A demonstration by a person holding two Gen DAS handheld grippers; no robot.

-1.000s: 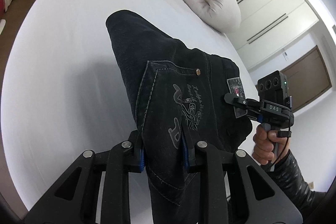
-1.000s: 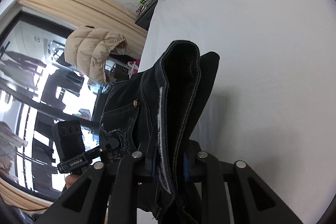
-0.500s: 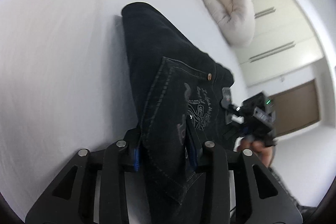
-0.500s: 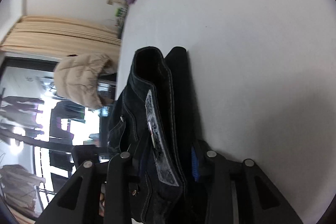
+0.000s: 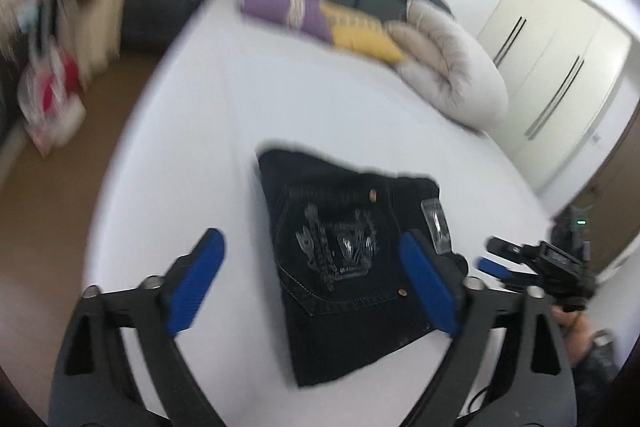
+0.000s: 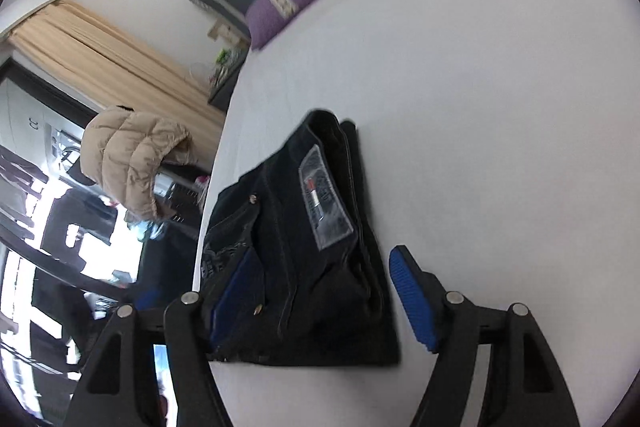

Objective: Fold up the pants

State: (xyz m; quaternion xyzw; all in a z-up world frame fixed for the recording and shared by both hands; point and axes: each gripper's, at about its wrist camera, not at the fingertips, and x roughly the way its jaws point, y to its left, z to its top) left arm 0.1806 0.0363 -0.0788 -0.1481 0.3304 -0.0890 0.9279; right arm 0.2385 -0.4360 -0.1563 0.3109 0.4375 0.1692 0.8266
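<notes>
Left gripper [image 5: 312,277] jaws opening wide, releasing pants [image 5: 352,259]; right gripper [image 6: 324,301] jaws likewise opening. Pants, gripped a second ago, now lying folded on bed [image 5: 192,131] between and below jaws, unpressed. Fold apparently complete.

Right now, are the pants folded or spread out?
Folded: the pants lie as one compact stacked bundle on the bed, back pocket up, layered edges visible in the right wrist view.
</notes>
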